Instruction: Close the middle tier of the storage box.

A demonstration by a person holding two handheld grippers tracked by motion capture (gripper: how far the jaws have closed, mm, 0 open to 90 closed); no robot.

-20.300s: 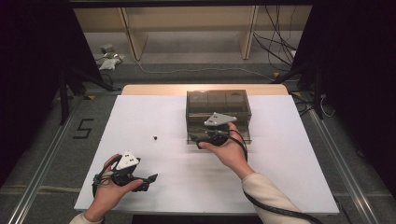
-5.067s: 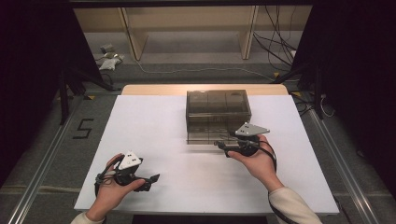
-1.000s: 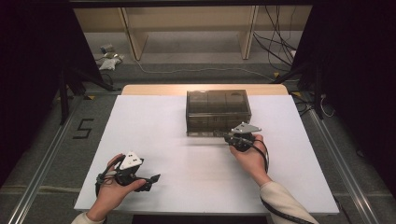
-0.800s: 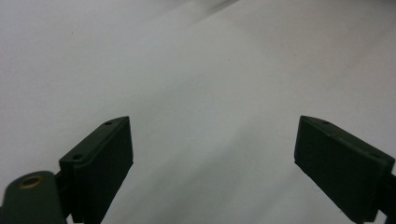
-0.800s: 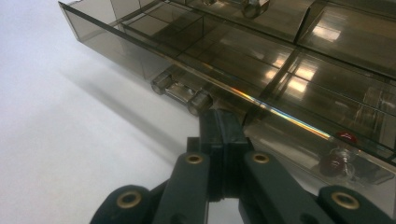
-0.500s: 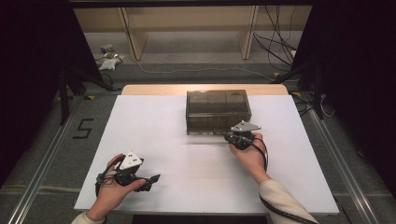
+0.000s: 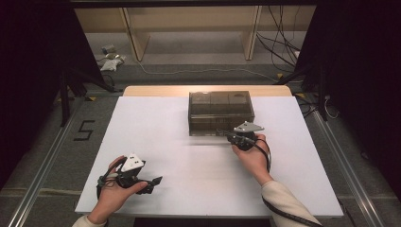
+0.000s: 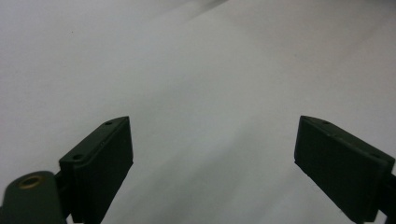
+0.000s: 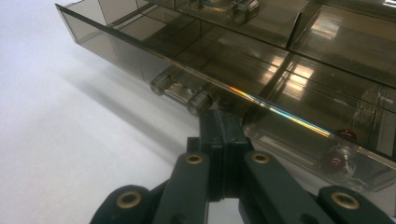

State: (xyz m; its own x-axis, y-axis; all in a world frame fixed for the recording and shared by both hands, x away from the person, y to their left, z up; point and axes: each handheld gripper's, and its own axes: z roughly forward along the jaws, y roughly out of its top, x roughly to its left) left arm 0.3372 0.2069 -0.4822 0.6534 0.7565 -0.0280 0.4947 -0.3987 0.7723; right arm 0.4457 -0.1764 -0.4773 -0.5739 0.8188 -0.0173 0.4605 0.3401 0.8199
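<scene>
Two grippers on my white table (image 7: 156,123) in the high view: left gripper (image 7: 153,182) low at the near left corner, well apart from the smoky clear drawer box (image 7: 220,111) at table centre-back, and right gripper (image 7: 223,134) with its tips at the box's front face. Left gripper view: I log its jaws spread wide over bare table, nothing between them. Right gripper view: I log the right gripper (image 9: 223,122) with jaws pressed together, empty, tips against a drawer front just beside the clear knob (image 9: 181,93).
</scene>
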